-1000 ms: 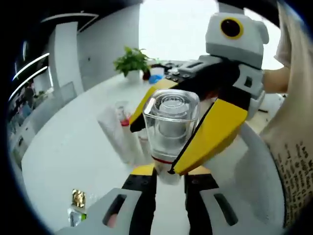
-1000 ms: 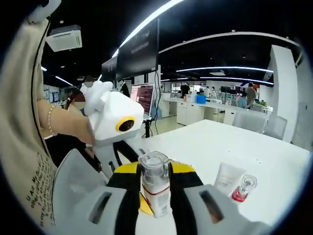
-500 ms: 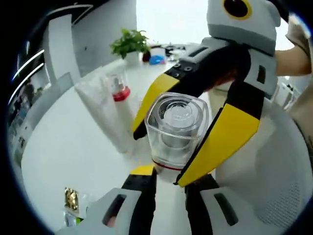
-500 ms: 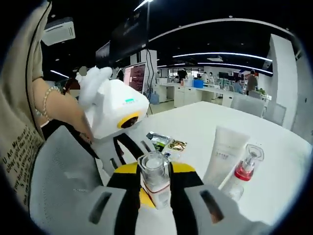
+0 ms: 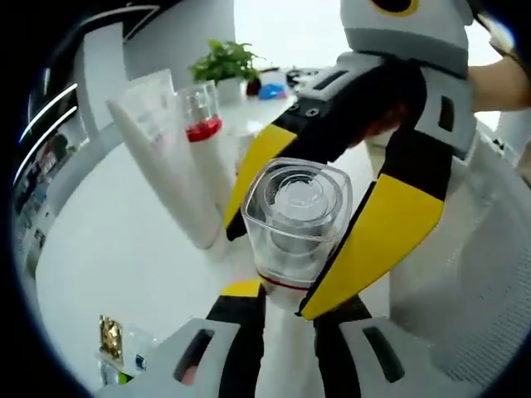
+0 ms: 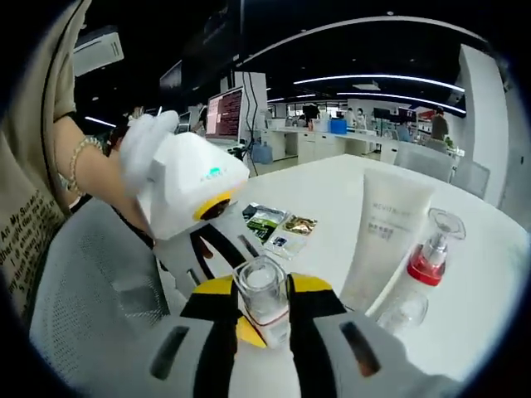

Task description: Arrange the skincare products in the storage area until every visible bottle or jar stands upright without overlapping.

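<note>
You are holding one bottle (image 5: 294, 224) with a clear, square-shouldered plastic cap and a thin red band, upright above the white table (image 5: 108, 249). Your left gripper (image 5: 286, 311) is pinching its lower body, while your right gripper (image 6: 253, 311) is clamping it from the other side, yellow pads pressed against it. Just beside it are standing one matte white tube (image 6: 383, 240) and one clear pump bottle (image 6: 431, 257) with a red collar. Two foil sachets (image 6: 278, 224) are lying flat nearby. Open tabletop is stretching beyond them.
</note>
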Demonstrator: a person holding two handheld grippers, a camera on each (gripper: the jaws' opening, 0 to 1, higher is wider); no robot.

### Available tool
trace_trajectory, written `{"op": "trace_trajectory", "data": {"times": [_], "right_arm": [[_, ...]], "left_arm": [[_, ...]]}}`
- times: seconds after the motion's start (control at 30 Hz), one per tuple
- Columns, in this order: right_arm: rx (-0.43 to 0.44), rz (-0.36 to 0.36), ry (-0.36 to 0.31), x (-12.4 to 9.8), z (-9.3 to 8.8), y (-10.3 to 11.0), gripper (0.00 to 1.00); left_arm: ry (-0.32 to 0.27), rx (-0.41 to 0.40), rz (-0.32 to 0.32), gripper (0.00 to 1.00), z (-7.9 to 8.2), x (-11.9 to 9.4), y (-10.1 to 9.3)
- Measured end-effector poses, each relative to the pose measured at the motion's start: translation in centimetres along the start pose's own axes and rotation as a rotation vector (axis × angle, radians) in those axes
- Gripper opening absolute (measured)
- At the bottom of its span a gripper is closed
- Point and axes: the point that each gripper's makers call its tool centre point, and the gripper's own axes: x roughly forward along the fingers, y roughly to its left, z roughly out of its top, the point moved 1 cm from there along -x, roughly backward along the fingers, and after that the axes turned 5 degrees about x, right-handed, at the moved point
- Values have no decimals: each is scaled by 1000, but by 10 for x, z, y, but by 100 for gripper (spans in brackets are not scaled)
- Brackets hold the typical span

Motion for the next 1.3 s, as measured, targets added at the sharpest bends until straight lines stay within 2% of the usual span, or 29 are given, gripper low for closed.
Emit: {"op": "trace_trajectory", "data": {"times": [0.4, 0.63, 0.8, 0.97, 1.3], "right_arm": [[32, 3, 30, 5, -14, -6, 23], [56, -16, 2, 4, -13, -15, 24], [54, -42, -11, 0, -9, -23, 35], [54, -53, -7, -10, -11, -21, 36], [72, -86, -7, -34, -15, -14, 46]], "left_arm": [[25, -7, -17, 17, -9, 13, 0], [8, -20, -23, 17, -5, 18, 6], [-8, -30, -26, 17, -1, 22, 9], [-24, -39, -28, 17, 2, 27, 14], [-44, -47, -30, 17, 10, 37, 24]]}}
